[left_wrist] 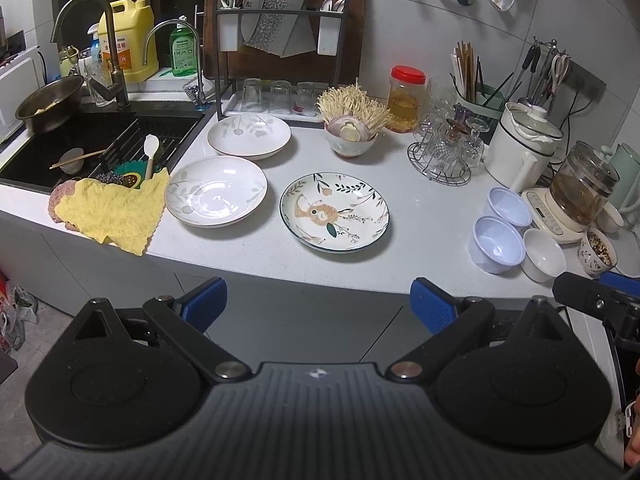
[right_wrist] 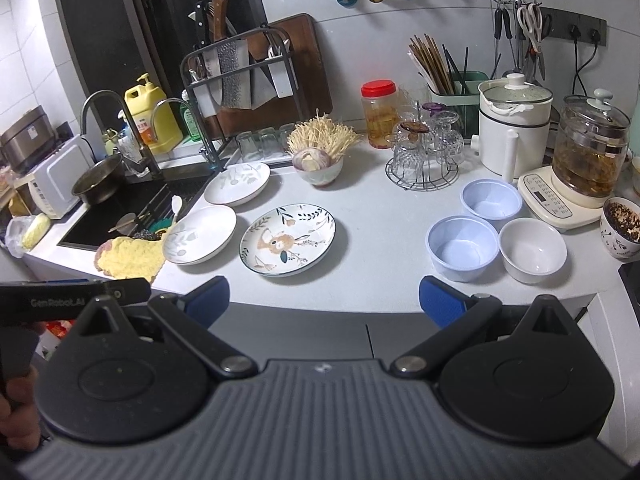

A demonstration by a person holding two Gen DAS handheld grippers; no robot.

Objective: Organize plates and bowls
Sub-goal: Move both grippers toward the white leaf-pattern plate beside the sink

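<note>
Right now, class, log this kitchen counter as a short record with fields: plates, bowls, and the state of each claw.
plates: two white plates, one deer-pattern plate, all apart, unstacked
bowls: two pale blue bowls, one white bowl, grouped closely at the right
left claw: open, empty, short of the counter
right claw: open, empty

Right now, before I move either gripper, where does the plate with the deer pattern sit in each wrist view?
Left wrist: the deer plate lies just right of centre, on the counter above the gap between the open fingers.
Right wrist: the deer plate lies left of centre, near the counter's front edge.
Shared landmark: the red-lidded jar stands behind it, to the right, in both.
</note>
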